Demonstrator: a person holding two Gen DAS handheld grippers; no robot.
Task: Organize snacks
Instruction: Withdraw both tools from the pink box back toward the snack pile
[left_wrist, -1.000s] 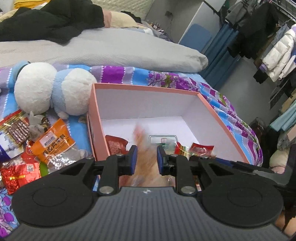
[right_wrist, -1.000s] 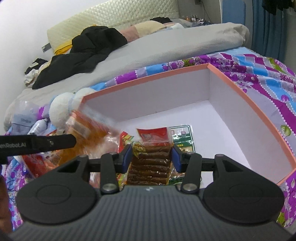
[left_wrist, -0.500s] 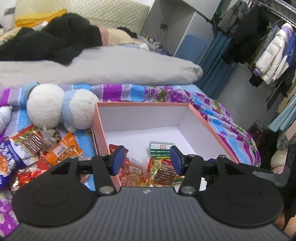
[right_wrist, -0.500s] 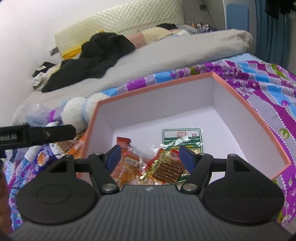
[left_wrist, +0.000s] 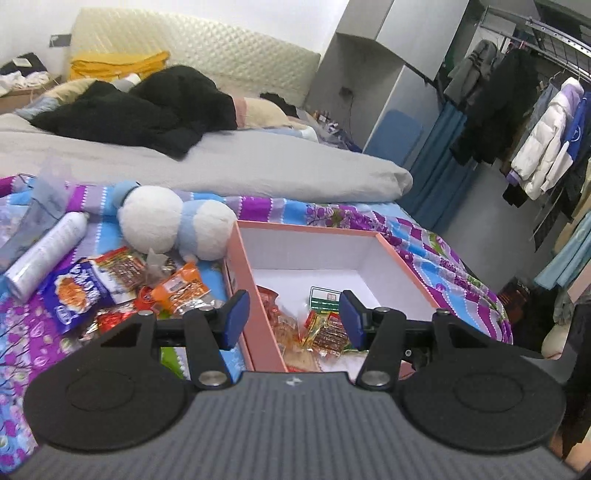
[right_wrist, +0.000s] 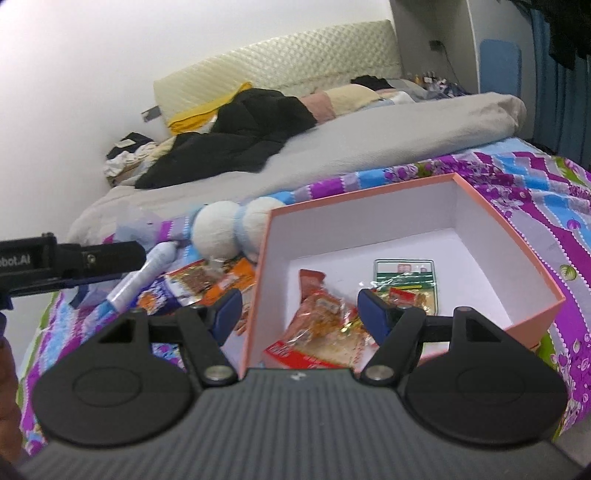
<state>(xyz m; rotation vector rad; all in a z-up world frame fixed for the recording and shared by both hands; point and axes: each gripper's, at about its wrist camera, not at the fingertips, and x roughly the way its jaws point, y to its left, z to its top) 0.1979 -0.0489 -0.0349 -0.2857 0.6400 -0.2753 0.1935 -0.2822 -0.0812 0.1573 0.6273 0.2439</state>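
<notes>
Snacks (left_wrist: 317, 328) in crinkly wrappers heap inside pink box (left_wrist: 406, 266); both jaws gape wide, holding nothing.

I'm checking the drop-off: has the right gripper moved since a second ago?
Yes. The right gripper has pulled up and back from the pink box, which now looks smaller and lower; its jaws stand open and empty.

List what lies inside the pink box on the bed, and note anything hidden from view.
Inside the pink box: a green-and-white packet flat on the floor, an orange packet, and other snack packets heaped at the near end. The grippers' bodies cover that near corner.
</notes>
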